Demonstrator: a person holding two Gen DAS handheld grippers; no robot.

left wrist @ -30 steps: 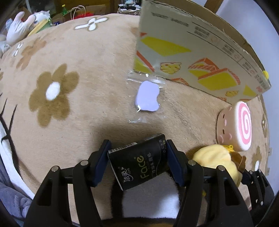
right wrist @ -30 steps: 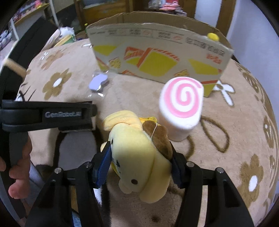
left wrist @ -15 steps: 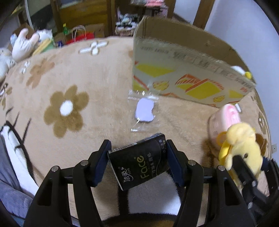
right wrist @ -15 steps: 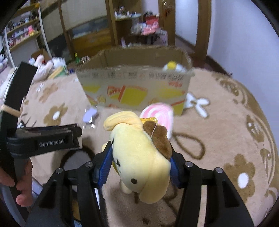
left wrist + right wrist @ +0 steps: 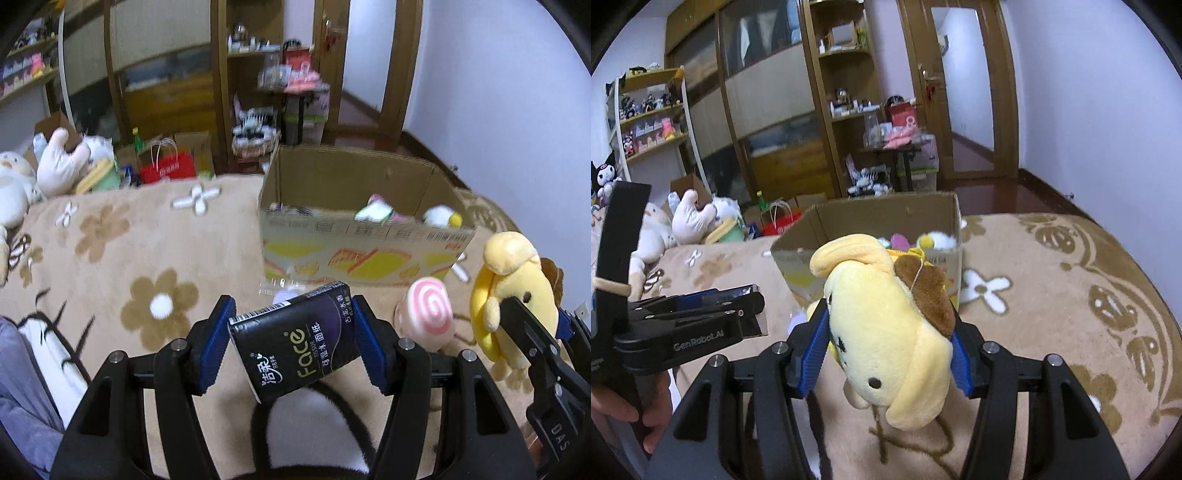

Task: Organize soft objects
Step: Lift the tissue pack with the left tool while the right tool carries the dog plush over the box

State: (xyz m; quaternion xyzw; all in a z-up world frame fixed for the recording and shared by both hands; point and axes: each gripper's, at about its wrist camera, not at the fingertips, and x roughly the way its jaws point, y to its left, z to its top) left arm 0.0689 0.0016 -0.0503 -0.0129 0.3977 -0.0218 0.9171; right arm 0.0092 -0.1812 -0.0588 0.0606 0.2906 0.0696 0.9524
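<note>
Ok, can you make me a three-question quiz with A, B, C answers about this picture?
1. Where is the pink swirl toy?
A. in the box
B. on the blanket in front of the box
C. in a gripper

2. What colour is the tissue pack?
A. black
B. white
C. red

3. What is the right gripper doing?
A. hanging open
B. squeezing the yellow plush
C. holding the box

Answers:
1 B, it stands on the blanket before the box.
2 A, black wrapper in the left gripper.
3 B, both pads press the plush.
</note>
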